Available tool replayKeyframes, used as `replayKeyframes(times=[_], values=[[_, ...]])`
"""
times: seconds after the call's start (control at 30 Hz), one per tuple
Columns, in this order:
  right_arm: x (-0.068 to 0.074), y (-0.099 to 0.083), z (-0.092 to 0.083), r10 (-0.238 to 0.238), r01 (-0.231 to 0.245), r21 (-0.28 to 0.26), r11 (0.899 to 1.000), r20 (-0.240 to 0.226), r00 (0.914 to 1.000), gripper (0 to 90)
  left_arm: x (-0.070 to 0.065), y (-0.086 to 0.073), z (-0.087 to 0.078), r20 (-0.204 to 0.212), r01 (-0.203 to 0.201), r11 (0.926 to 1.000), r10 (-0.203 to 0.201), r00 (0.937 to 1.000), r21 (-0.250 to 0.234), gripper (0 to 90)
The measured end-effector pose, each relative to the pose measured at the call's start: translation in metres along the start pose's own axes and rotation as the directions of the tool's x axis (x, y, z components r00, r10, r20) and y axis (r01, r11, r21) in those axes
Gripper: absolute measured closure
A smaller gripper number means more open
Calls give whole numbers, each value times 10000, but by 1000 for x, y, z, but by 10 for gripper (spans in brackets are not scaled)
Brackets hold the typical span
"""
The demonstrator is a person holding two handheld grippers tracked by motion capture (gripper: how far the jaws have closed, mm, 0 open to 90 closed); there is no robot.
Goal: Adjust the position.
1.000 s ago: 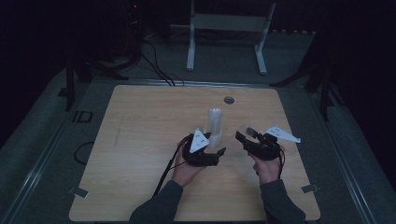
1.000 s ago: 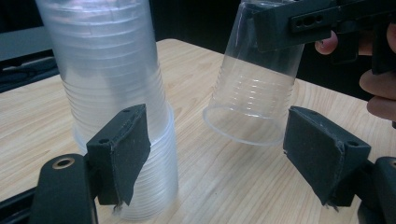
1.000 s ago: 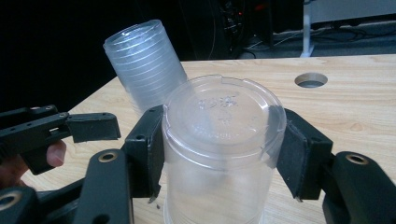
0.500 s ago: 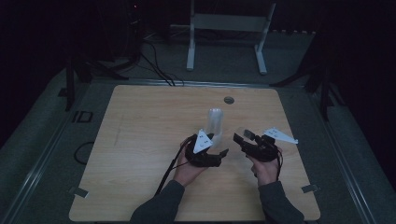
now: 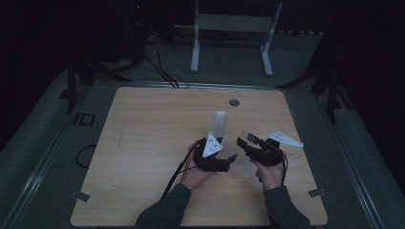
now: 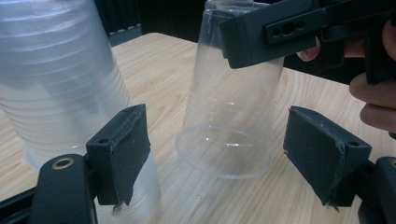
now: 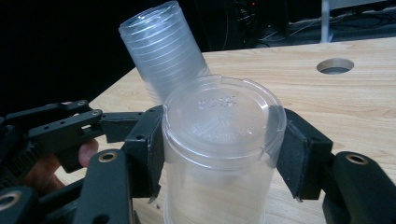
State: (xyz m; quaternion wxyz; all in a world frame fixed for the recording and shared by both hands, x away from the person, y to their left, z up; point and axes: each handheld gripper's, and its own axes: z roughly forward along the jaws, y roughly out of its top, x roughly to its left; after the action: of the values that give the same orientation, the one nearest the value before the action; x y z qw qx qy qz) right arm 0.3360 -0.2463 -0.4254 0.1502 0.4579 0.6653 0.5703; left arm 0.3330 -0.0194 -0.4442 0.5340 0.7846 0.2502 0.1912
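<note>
Clear plastic cup (image 7: pixel 219 154) clamped in R tongs (image 7: pixel 219 149), base cut off; L tongs (image 6: pixel 224 158) agape, empty.

Cup stack (image 6: pixel 56 79) top cut off by frame edge, left gripper view.

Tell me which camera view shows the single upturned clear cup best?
The right gripper view: the single cup is close, with the right tongs clamped on its sides. The left gripper view shows its rim on the table. In the high view it is faint.

cup stack (image 5: pixel 220 125) blocks ahead — table (image 5: pixel 143 143) open leftward
</note>
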Motion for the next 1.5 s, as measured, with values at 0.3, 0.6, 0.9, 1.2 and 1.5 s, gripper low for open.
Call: replayKeyframes(times=[0.3, 0.6, 0.9, 1.2, 1.5], values=[[0, -1, 0, 284, -286, -52, 9996, -257, 9993, 404, -2, 0, 5, 81, 31, 10000, -31, 10000, 48, 220], [-1, -2, 1, 611, -616, -72, 9981, -634, 9961, 406, -3, 0, 10, 183, 67, 9999, -68, 9998, 96, 220], [-3, -2, 1, 1071, -1094, -168, 9939, -1044, 9887, 408, -4, 0, 16, 225, 100, 9999, -103, 9997, 104, 220], [-5, -3, 1, 1506, -1547, -191, 9878, -1398, 9787, 409, -3, -1, 20, 296, 235, 9997, -236, 9993, 48, 210], [-8, -3, 1, 2050, -2132, -234, 9767, -1896, 9602, 410, -2, -3, 23, 240, 241, 9996, -245, 9994, 148, 203]])
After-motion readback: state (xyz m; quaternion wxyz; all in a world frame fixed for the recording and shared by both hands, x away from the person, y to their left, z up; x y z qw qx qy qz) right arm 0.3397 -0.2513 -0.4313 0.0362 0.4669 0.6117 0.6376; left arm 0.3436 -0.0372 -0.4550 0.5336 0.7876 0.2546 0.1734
